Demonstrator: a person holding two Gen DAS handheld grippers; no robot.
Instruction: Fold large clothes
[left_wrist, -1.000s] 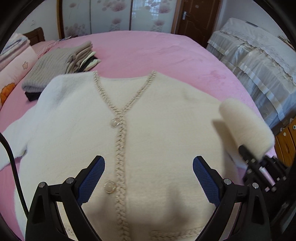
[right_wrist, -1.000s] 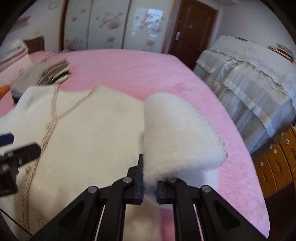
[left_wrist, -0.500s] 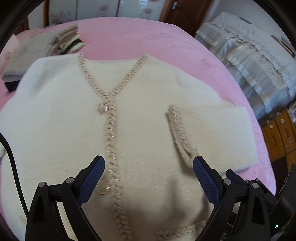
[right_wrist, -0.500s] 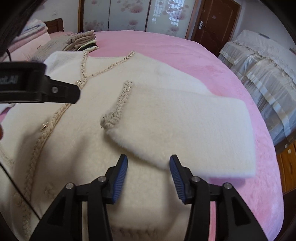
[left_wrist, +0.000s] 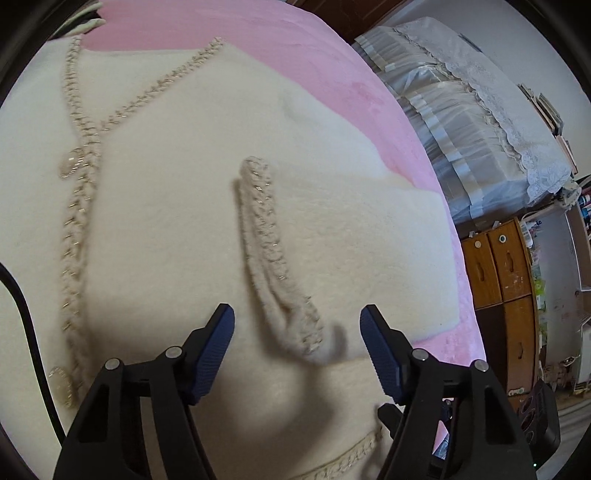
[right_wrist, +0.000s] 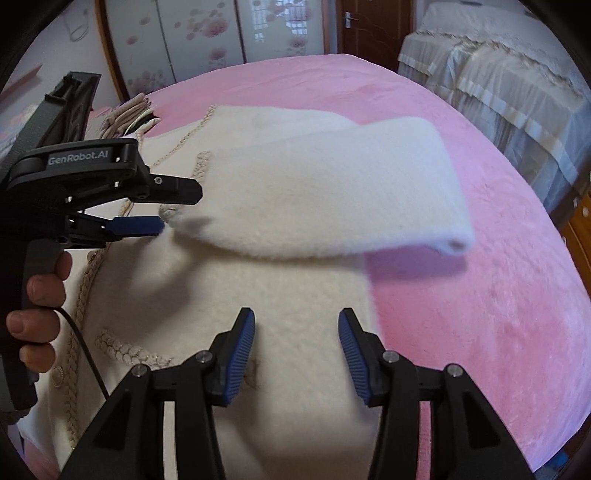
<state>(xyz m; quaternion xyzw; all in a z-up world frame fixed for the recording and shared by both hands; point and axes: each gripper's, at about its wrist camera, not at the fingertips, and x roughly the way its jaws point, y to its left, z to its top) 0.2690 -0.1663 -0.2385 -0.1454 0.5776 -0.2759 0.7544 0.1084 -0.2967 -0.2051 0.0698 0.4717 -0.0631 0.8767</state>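
Note:
A cream fuzzy cardigan (left_wrist: 159, 206) with braided trim lies flat on the pink bed (left_wrist: 332, 70), also in the right wrist view (right_wrist: 288, 325). Its right sleeve (right_wrist: 325, 184) is folded across the front, the braided cuff (left_wrist: 273, 266) lying on the body. My left gripper (left_wrist: 297, 343) is open, low over the cardigan, its jaws either side of the cuff end; it also shows in the right wrist view (right_wrist: 166, 206). My right gripper (right_wrist: 295, 350) is open and empty above the cardigan's lower right side.
A stack of folded clothes (right_wrist: 129, 118) lies at the far side of the bed. A second bed with a white lace cover (left_wrist: 480, 122) stands to the right. A wooden drawer cabinet (left_wrist: 502, 277) stands beyond the bed's right edge.
The right gripper laid the sleeve across the cardigan, opened and drew back. The left gripper has moved down and right to the cuff.

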